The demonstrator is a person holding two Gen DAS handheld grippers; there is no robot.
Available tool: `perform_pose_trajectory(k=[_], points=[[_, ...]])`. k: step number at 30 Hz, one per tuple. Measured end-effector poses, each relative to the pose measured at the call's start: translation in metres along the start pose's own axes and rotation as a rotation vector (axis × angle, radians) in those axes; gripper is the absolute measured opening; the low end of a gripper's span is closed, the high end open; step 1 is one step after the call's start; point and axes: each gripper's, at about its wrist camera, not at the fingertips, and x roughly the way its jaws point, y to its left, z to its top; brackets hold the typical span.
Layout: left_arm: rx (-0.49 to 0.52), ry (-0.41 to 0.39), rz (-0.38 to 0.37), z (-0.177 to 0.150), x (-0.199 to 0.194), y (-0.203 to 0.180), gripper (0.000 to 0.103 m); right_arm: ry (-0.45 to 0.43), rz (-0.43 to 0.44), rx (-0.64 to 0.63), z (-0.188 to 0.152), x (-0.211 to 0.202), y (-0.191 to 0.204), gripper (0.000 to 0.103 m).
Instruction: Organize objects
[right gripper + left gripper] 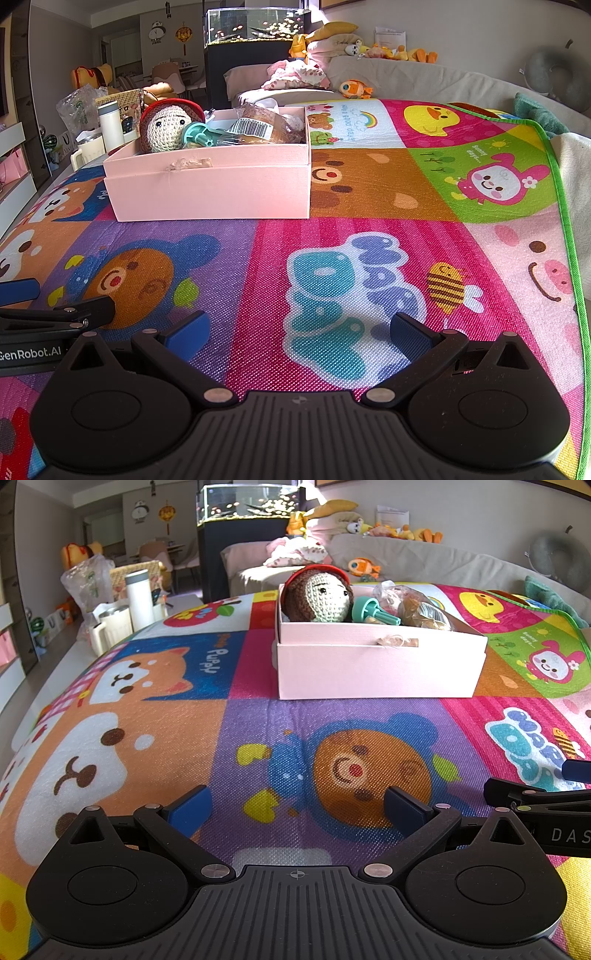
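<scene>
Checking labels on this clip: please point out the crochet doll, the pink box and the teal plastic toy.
crochet doll (325, 598), left wrist view, on its face.
pink box (221, 192), right wrist view, on its front wall.
teal plastic toy (373, 614), left wrist view, on its round end.

home living room | sofa (424, 554) | fish tank (251, 502) | play mat (258, 731)

Ahead lies a cartoon play mat (221, 709). Beyond it a grey sofa (424, 550) heaped with plush toys; left of that a fish tank (251, 502) on a dark cabinet. Sunlight falls from upper right.
</scene>
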Motion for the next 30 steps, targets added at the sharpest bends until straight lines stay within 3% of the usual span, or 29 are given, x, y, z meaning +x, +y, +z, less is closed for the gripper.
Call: perform_pose_trajectory(k=[30], points=[[0.000, 0.001, -0.005, 0.0001, -0.0002, 0.0011, 0.102, 0.000, 0.000, 0.000, 0.0000, 0.0001, 0.0000, 0.103]])
